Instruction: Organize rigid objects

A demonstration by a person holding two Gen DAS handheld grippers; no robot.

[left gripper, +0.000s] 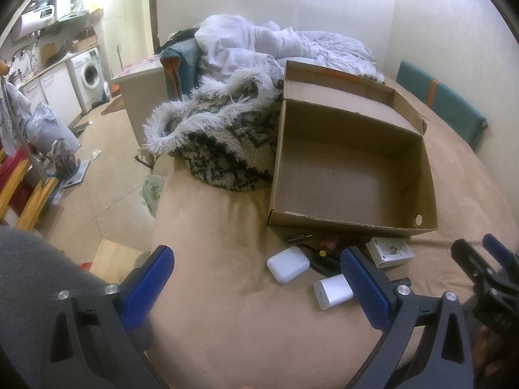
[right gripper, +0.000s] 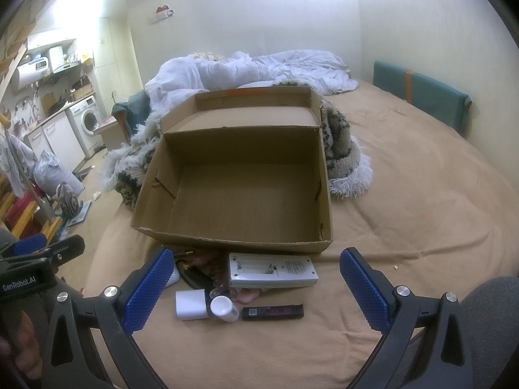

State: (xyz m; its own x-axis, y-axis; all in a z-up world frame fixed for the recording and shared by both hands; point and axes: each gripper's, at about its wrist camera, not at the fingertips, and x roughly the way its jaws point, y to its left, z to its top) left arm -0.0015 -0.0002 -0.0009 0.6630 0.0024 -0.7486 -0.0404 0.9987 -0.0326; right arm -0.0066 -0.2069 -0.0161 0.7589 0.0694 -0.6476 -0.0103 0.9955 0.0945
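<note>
Small rigid objects lie in a cluster on the tan bed just before our open cardboard box (right gripper: pixel 240 191): from left to right we see a white charger block (right gripper: pixel 191 304), a small white bottle (right gripper: pixel 224 308), a grey-white remote-like device (right gripper: pixel 271 269) and a black bar (right gripper: pixel 273 312). Our left tongs (left gripper: pixel 256 287) and right tongs (right gripper: pixel 256 288) hover wide apart, holding nothing.

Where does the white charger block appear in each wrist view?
Left wrist: the charger block lies low and right of centre, touching the right finger's inner side.
Right wrist: the charger block lies low and left of centre, beside a small white bottle.
Shared landmark: the open cardboard box behind it.
</note>
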